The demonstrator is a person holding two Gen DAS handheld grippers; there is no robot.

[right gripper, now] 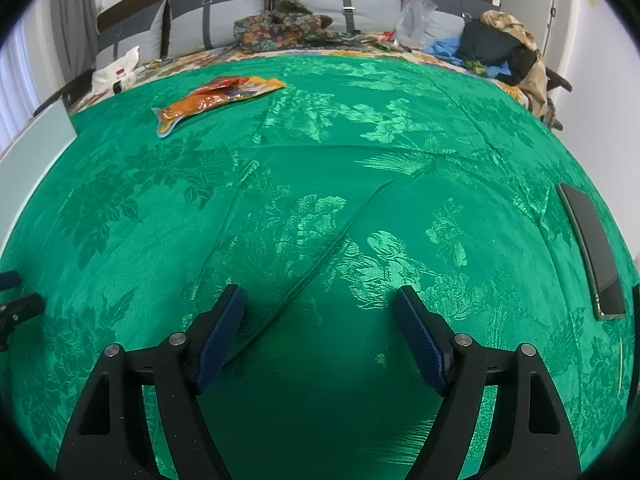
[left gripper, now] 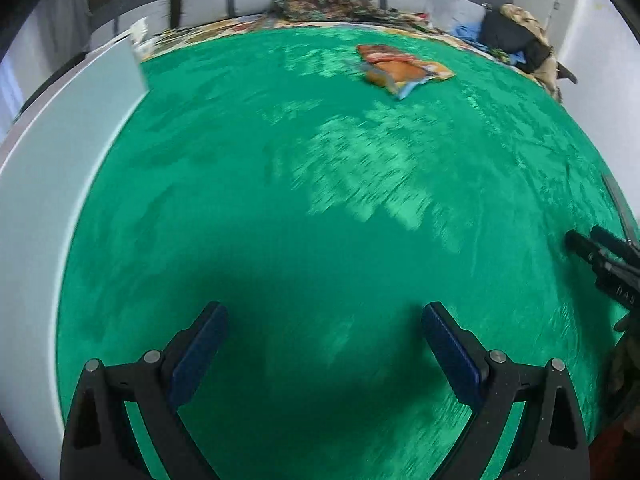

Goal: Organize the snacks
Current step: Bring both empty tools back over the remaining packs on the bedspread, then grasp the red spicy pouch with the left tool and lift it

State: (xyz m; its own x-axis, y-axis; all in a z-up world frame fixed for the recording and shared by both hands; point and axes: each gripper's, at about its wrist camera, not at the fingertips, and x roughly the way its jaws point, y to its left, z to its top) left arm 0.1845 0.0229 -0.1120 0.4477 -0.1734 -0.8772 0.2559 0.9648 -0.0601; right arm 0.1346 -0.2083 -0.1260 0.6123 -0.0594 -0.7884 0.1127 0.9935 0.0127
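Across the glossy green floral-damask cloth lies one orange crinkled plastic snack packet, its print perhaps too blurred to read. Your left gripper and right gripper both gape wide, empty.

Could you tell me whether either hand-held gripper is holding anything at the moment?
Nothing is held: the left hand-held gripper and right hand-held gripper are open over the green cloth.

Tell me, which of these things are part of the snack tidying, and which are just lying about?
Part of the job:
- orange plastic snack packet on the green patterned cloth
- left gripper, open
- right gripper, open

Just lying about:
- flat dark phone-like slab
- floral fabric heap
- clear plastic bag
- white bag
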